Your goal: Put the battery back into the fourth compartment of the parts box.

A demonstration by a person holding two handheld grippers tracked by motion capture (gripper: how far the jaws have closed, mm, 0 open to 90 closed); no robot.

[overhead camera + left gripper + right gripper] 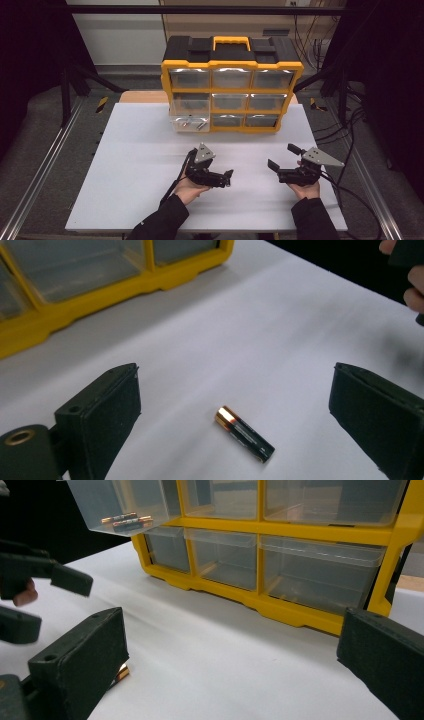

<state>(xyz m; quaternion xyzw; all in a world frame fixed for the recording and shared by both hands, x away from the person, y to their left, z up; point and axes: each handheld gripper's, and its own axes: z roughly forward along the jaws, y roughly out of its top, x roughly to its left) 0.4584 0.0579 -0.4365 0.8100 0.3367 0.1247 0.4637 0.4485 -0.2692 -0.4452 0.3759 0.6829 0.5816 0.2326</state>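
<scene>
I am holding the left gripper [235, 410] with its jaws spread wide over the white table [300, 330], and the small black cylindrical battery with a copper-coloured end [244, 434] is lying flat between them, touching neither. My right gripper [230, 665] is also gaping open, facing the yellow plastic organiser of clear drawers [320, 535], whose pulled-out clear drawer [120, 500] is holding more batteries.

Battery [244, 434] flat on white table [280, 330] between wide-apart tool [240, 415] jaws.
</scene>
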